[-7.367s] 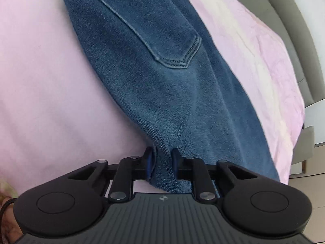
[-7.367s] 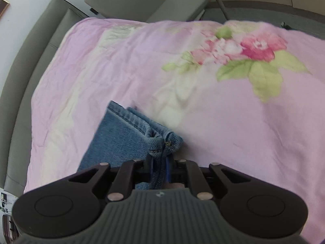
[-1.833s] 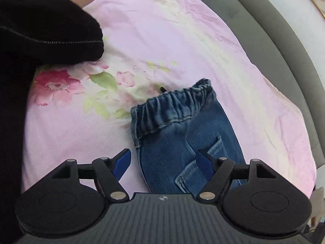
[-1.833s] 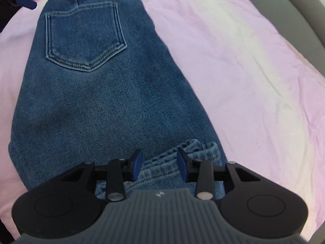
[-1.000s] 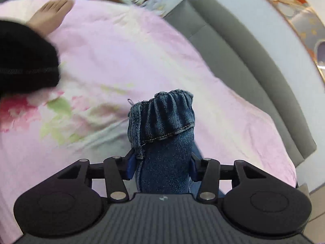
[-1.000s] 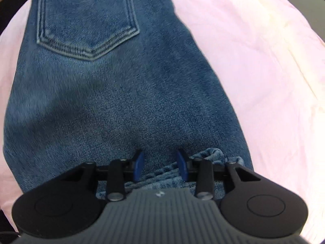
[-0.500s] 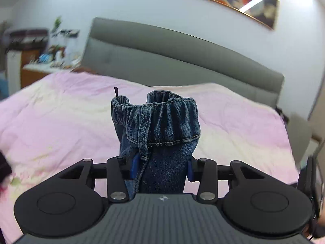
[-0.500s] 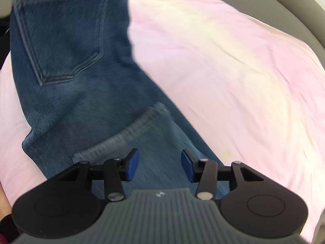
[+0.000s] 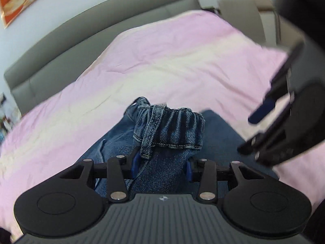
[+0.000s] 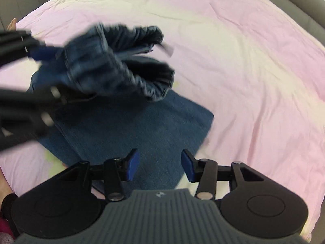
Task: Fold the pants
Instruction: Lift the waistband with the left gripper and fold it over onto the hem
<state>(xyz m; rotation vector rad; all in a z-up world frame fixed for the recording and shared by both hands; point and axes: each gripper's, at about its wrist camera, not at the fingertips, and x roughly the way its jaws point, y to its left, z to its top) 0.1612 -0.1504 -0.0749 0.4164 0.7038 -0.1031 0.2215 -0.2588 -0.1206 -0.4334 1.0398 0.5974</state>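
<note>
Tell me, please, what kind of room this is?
Most likely a bedroom. The jeans are being folded on a bed with a pink quilt, a grey padded headboard stands behind it, and a framed picture hangs on the wall.

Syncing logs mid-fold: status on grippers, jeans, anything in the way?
Left gripper shut on jeans waistband, lifted over the folded part. Right gripper open, empty, above the folded part. Nothing in the way on the bed.

pants [image 10: 130, 130] on bedspread [image 10: 254, 65], headboard [image 9: 97, 30] seemingly behind
</note>
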